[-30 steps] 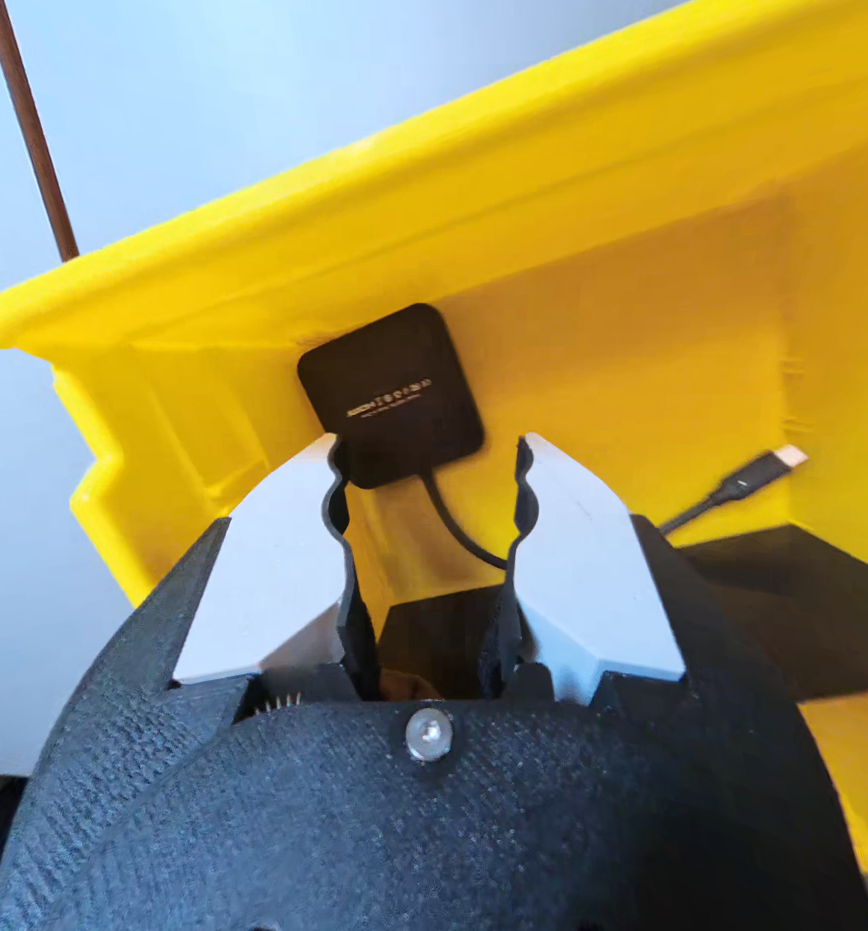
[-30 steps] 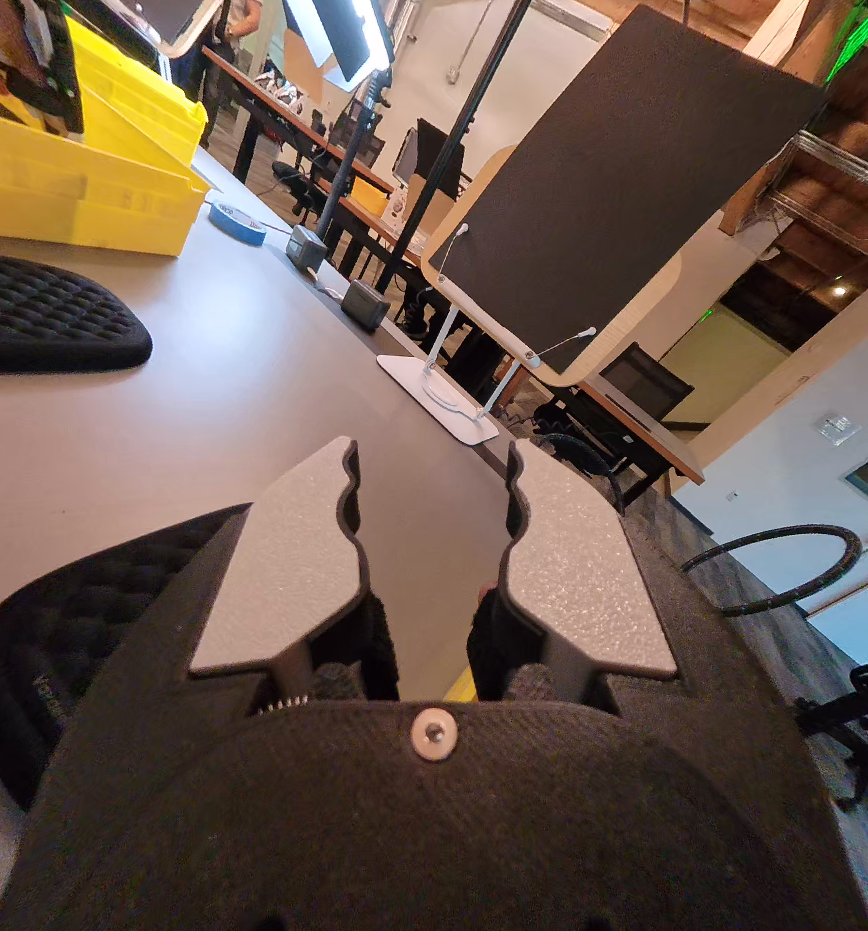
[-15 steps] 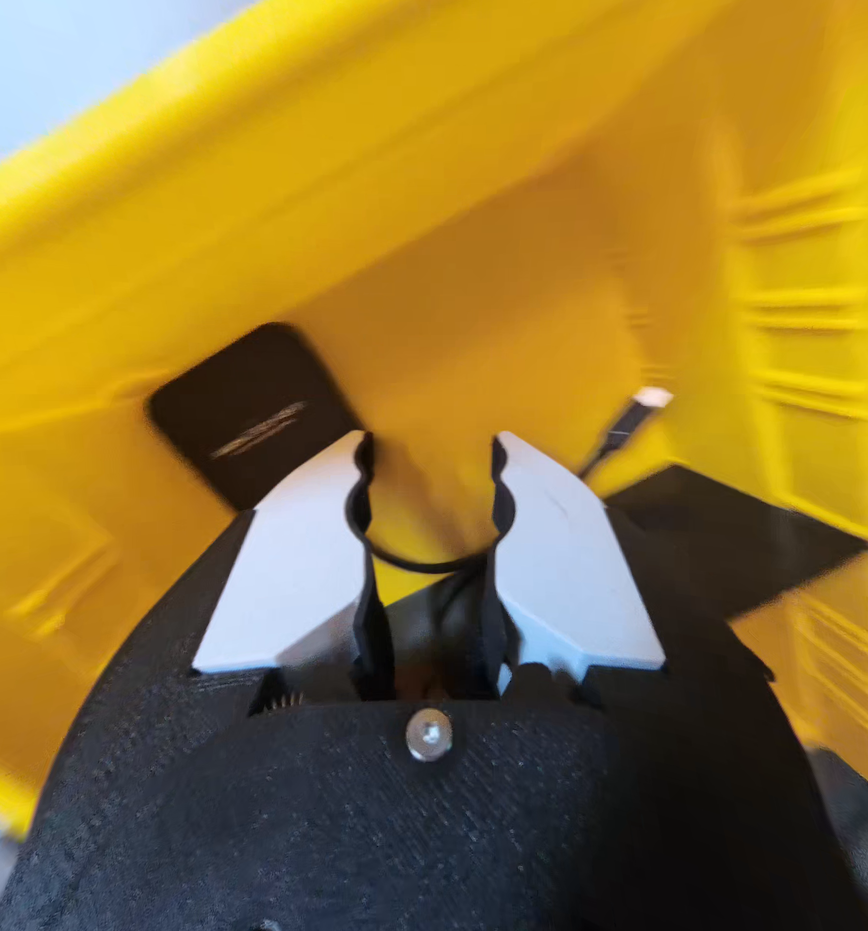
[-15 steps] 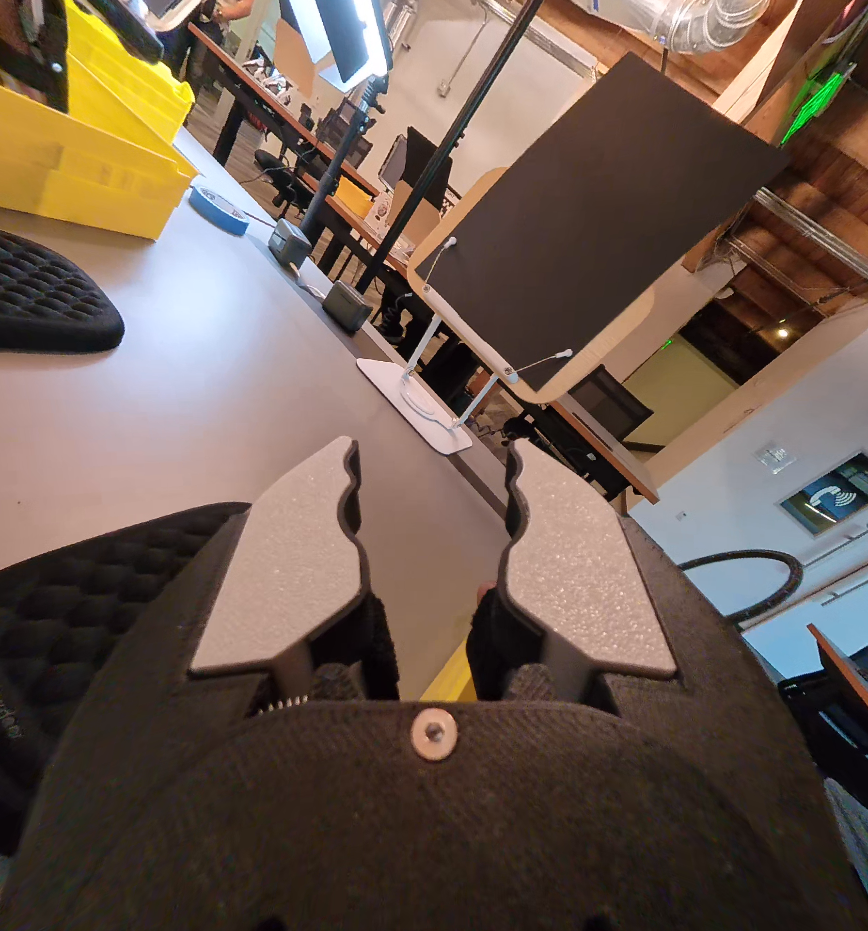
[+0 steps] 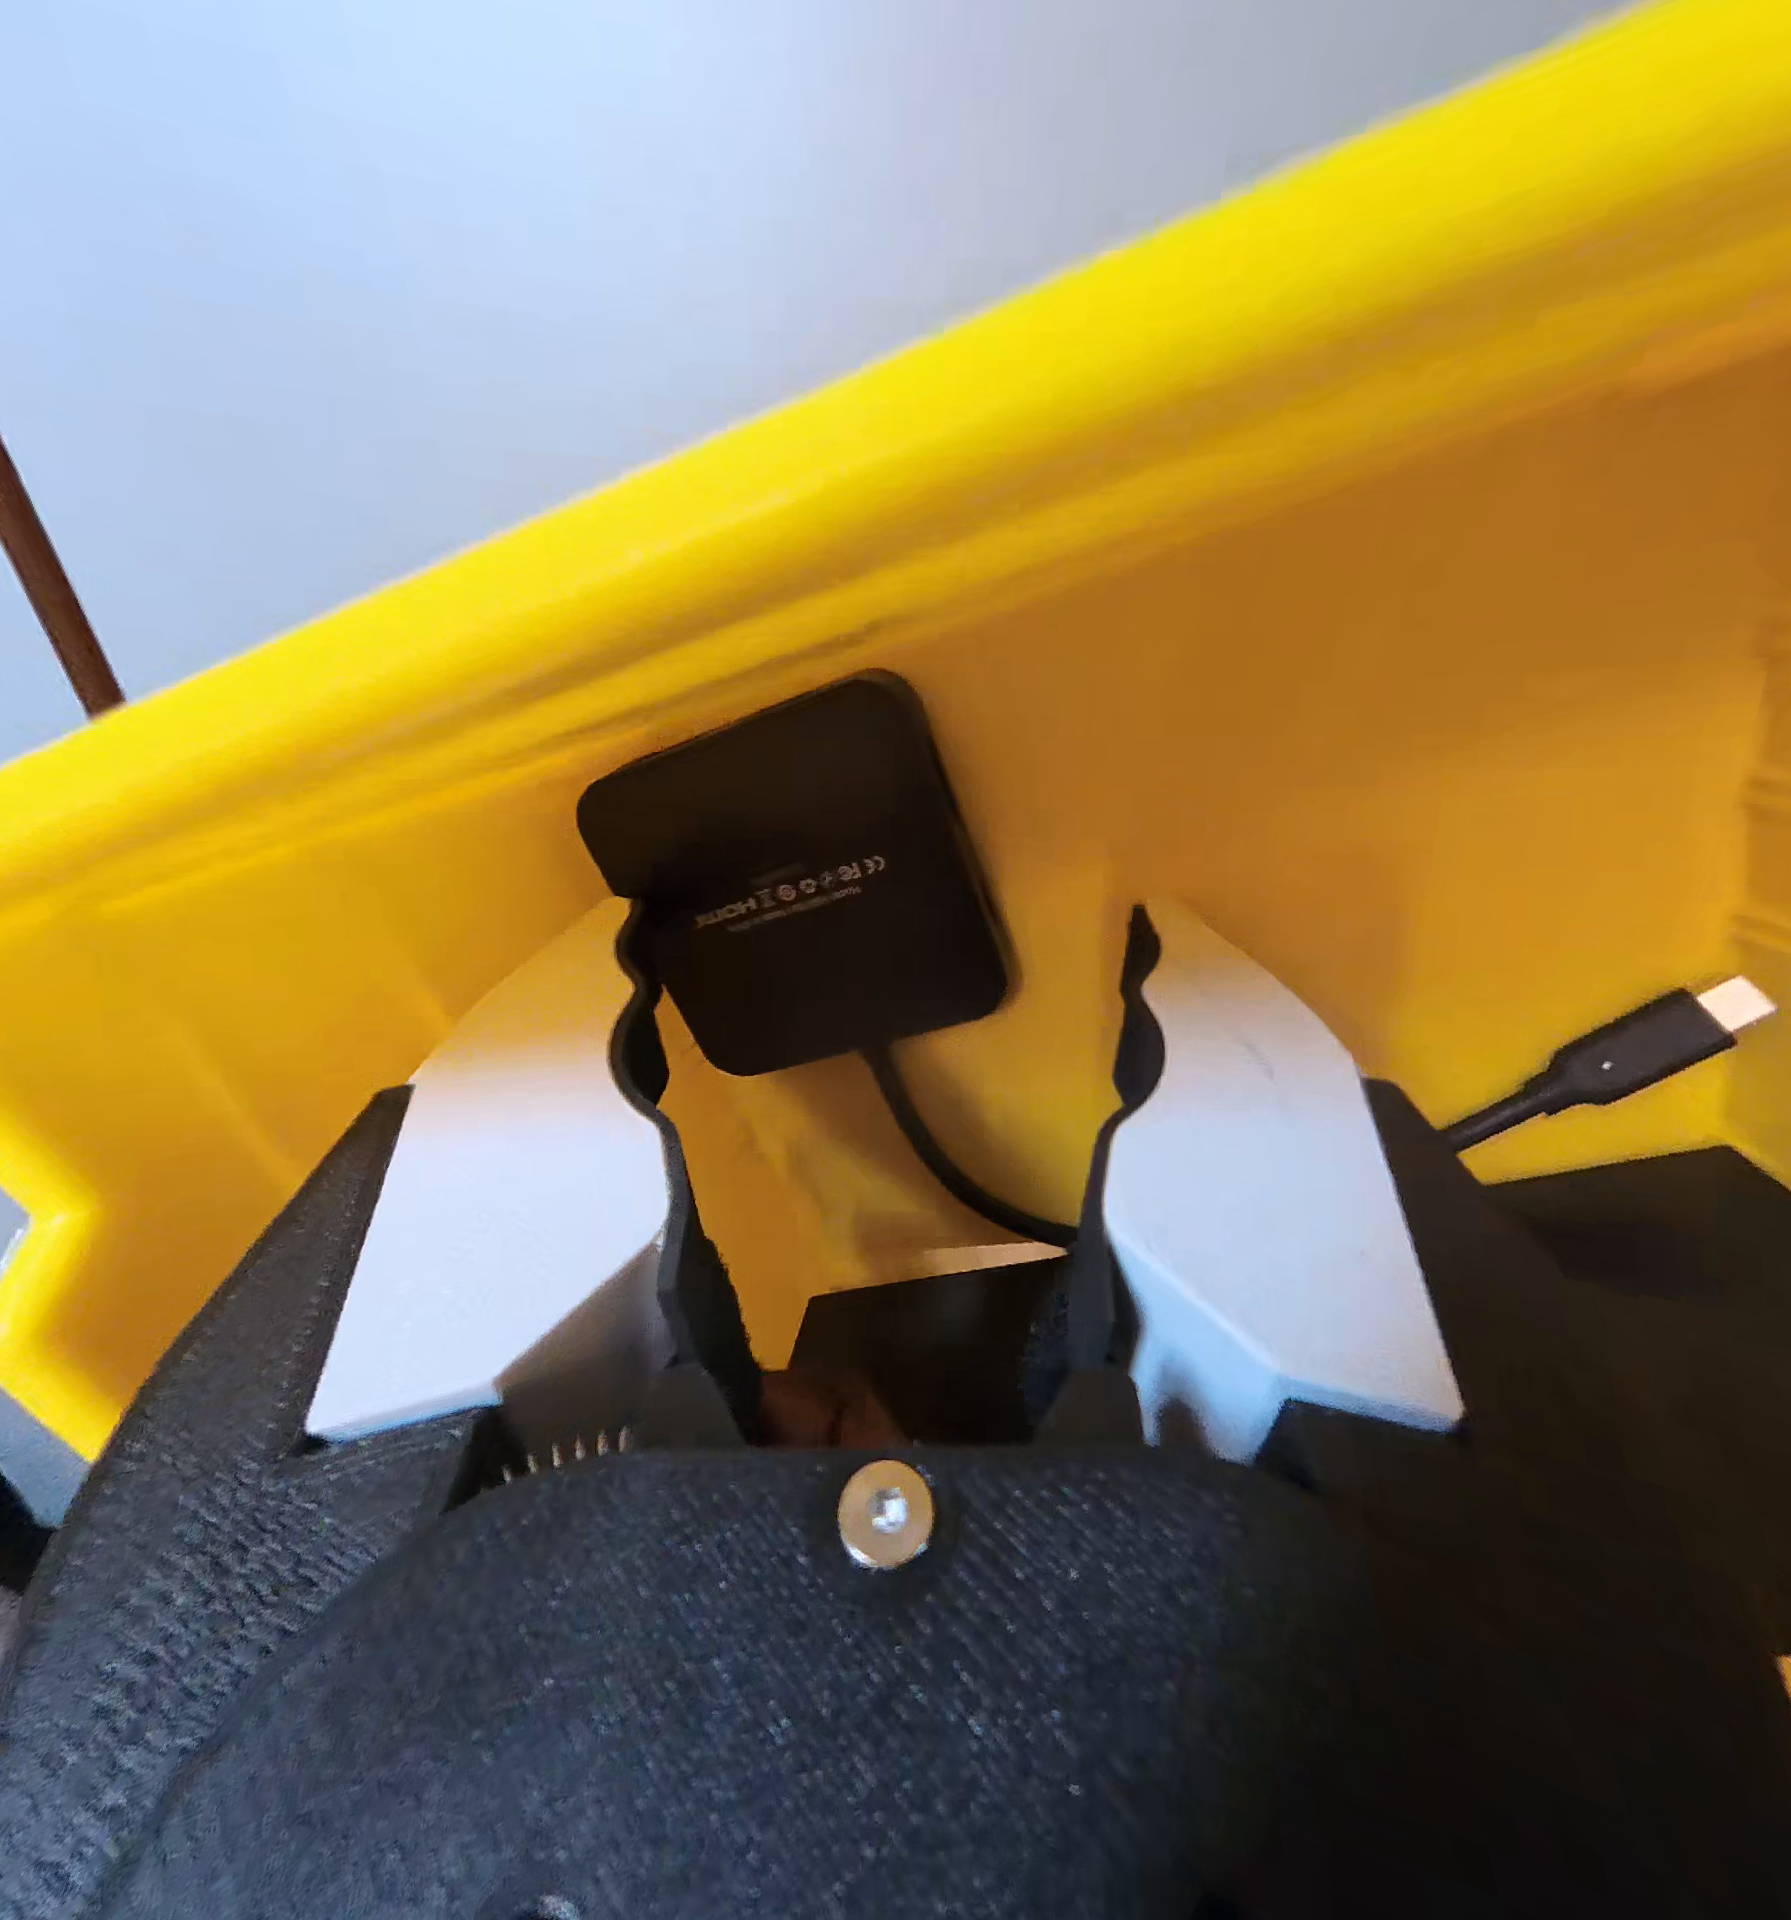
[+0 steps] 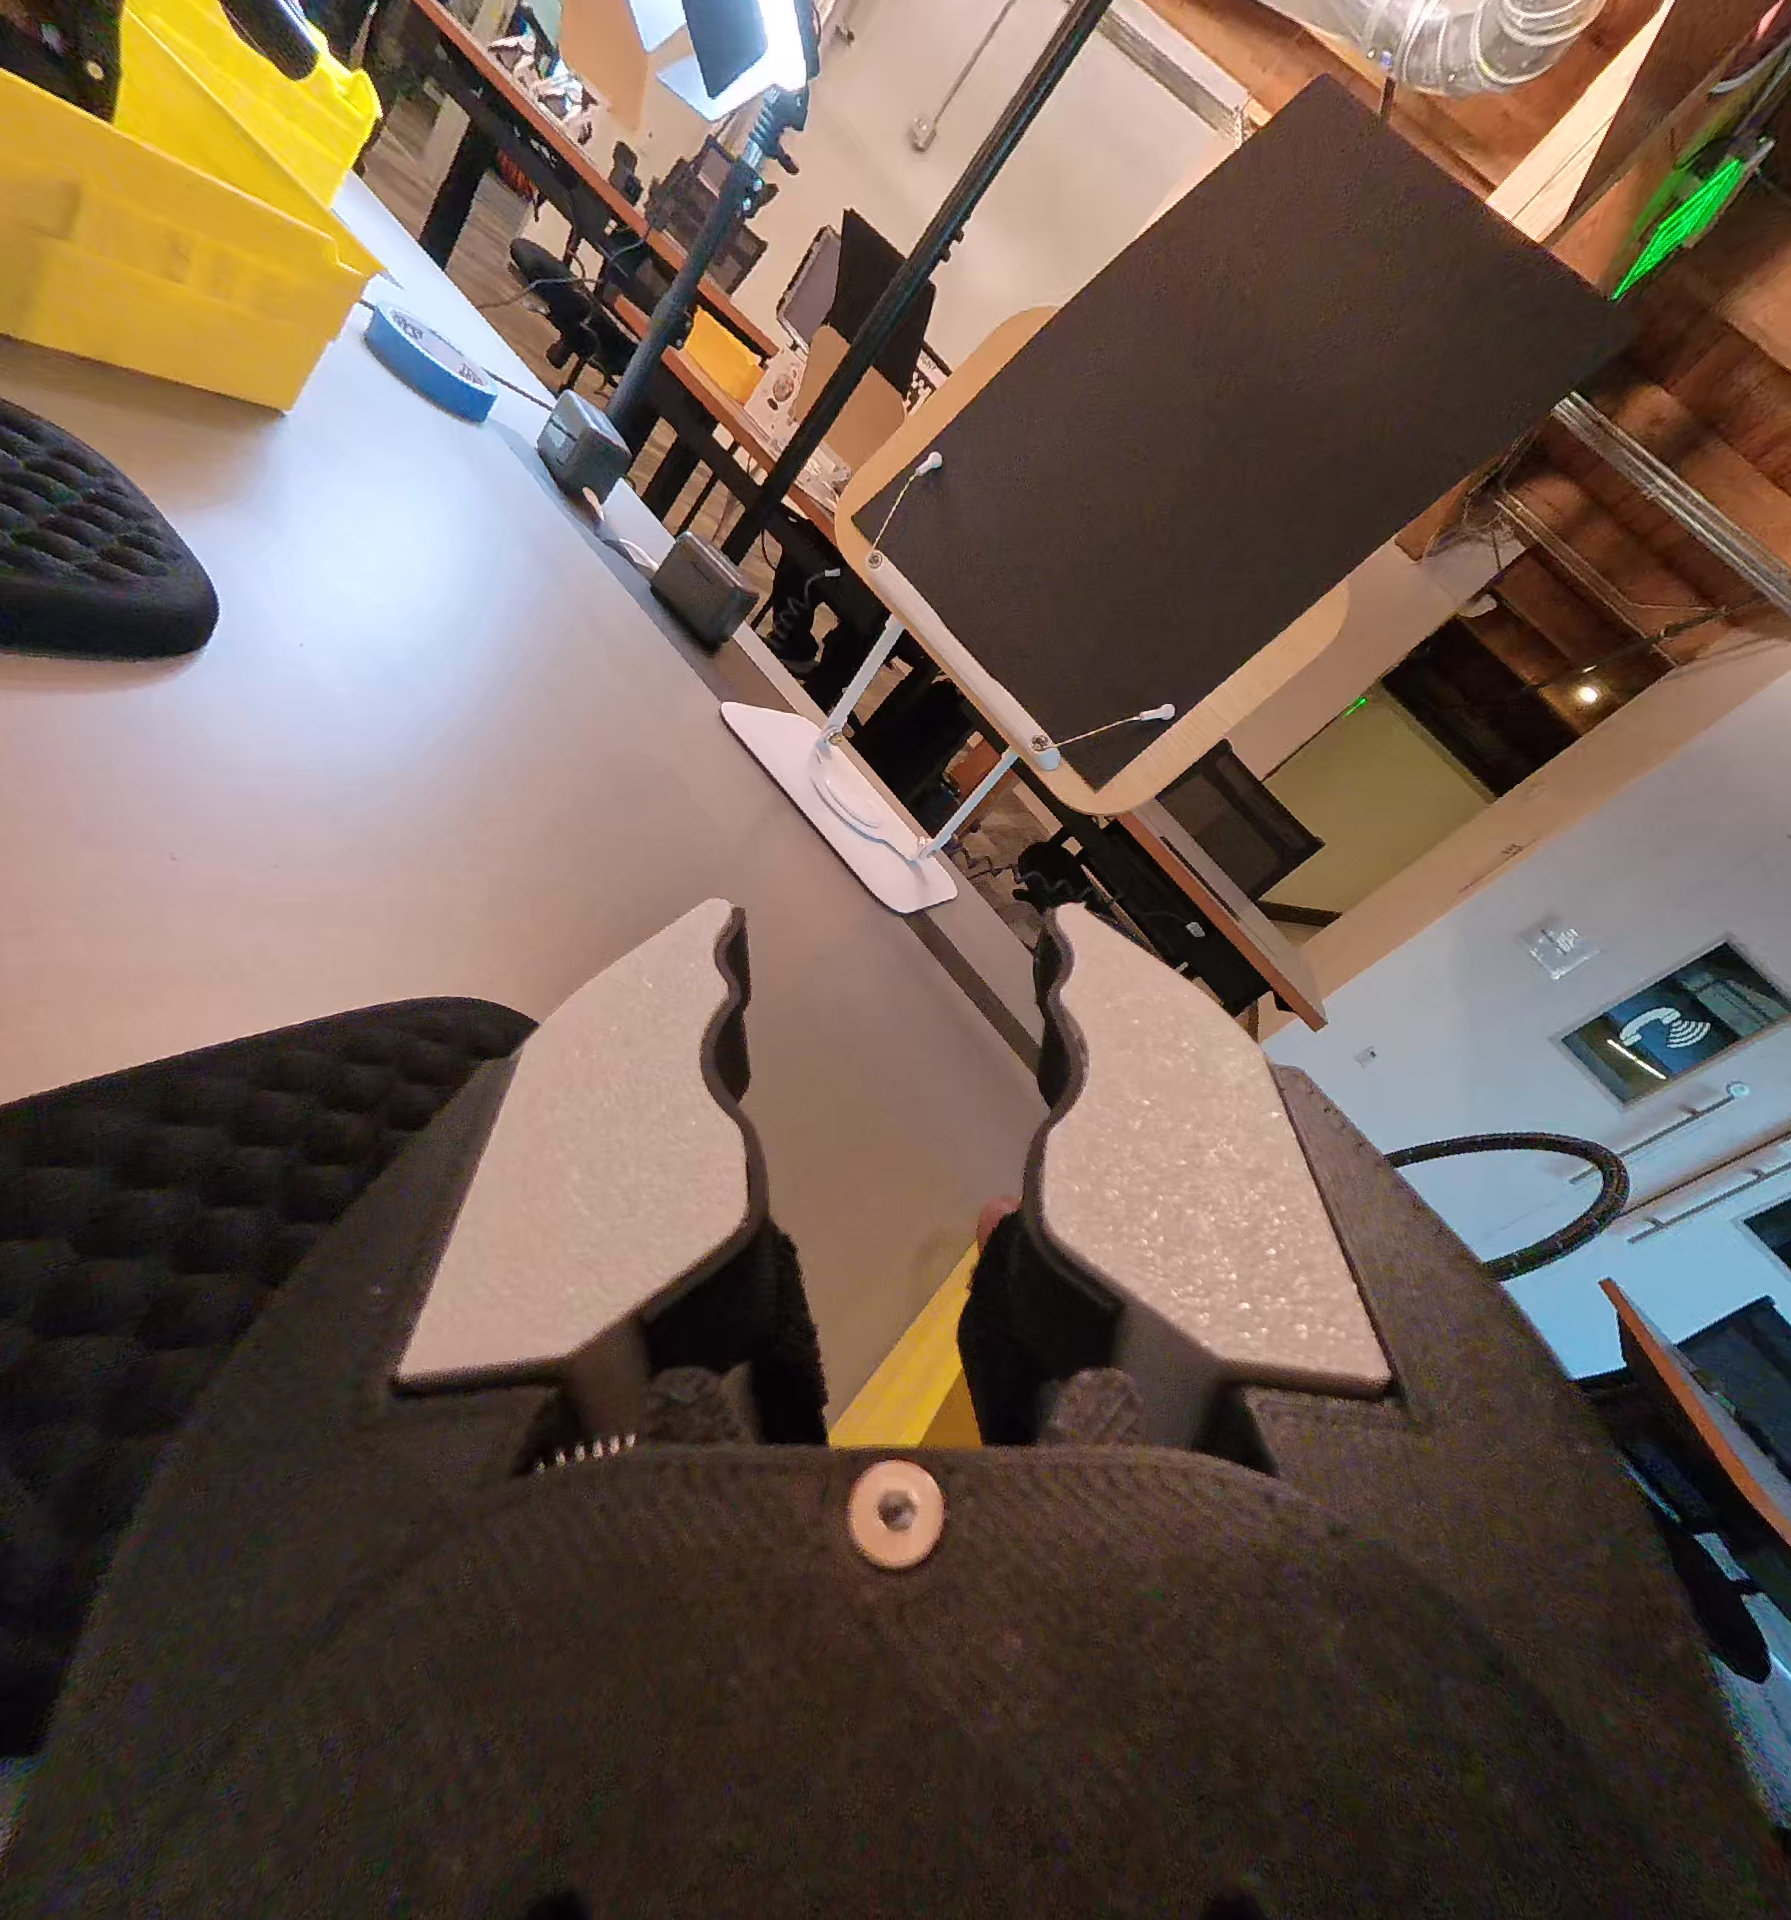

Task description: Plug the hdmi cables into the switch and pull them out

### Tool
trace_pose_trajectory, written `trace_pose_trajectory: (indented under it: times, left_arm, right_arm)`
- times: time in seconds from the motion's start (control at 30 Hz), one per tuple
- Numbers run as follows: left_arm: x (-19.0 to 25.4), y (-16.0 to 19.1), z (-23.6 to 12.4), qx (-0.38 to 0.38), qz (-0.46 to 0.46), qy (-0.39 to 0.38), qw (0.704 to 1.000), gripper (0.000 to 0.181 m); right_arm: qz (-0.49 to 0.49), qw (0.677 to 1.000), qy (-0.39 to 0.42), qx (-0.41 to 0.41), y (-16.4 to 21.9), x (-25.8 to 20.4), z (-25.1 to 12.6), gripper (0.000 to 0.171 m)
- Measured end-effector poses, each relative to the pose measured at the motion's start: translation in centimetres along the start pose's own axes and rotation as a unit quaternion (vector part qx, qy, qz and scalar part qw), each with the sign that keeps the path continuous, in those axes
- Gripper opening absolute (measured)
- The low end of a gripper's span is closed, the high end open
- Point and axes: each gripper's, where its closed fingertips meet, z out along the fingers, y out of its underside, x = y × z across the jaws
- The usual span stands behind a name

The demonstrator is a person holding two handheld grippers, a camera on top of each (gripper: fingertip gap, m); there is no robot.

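Observation:
In the left wrist view a small black square switch [image 5: 797, 878] leans against the inner wall of a yellow bin [image 5: 1286, 665]. Its black cable [image 5: 932, 1153] runs down behind my right finger and ends in a silver-tipped plug [image 5: 1649, 1039] at the right. My left gripper [image 5: 880, 925] is open inside the bin, its tips on either side of the switch's lower edge, holding nothing. A flat black thing [image 5: 1649, 1236] lies on the bin floor at the right. My right gripper [image 6: 891, 935] is open and empty above a grey table [image 6: 351, 779].
In the right wrist view stand yellow bins [image 6: 143, 260] at the far left, a blue tape roll [image 6: 429, 358], two small grey boxes [image 6: 704, 587], a black board on a white stand [image 6: 1213, 447], and black padded mats [image 6: 49, 551]. A yellow edge [image 6: 912, 1382] shows between my right fingers. The gap from one gripper's tips to the other's is roughly 65 cm. My left gripper is the nearer one to the silver-tipped plug [image 5: 1649, 1039]: about 9 cm, against 50 cm.
My left gripper swung right and back again inside the bin, and opened wider around the switch. The right gripper's view tilted a little; its jaws stayed open.

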Motion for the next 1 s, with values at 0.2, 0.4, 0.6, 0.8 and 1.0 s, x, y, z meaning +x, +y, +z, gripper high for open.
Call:
trace_pose_trajectory:
  times: [0.2, 0.4, 0.6, 0.8, 1.0]
  left_arm:
    - [1.8, 0.5, -1.2, 0.022, 0.018, 0.066, 0.997, 0.067]
    - [0.2, 0.8, -0.4, 0.004, 0.009, 0.017, 1.000, 0.083]
    - [1.6, 1.3, -0.3, -0.015, 0.034, 0.036, 0.999, 0.087]
    - [2.8, 1.1, -1.2, 0.008, 0.043, 0.081, 0.996, 0.090]
    - [3.6, 2.3, -0.1, -0.038, 0.115, 0.079, 0.989, 0.069]
  right_arm:
    - [0.015, 1.000, 0.000, 0.007, 0.3, 0.1, 0.0, 0.053]
    - [0.007, 1.000, -0.008, 0.006, 0.2, -0.4, 0.3, 0.053]
    - [-0.008, 1.000, -0.005, -0.002, 0.6, -0.3, 0.2, 0.053]
    - [0.002, 1.000, -0.001, 0.000, 0.8, 0.0, 0.1, 0.053]
    - [-0.003, 1.000, -0.007, 0.000, 0.8, -0.4, 0.3, 0.052]
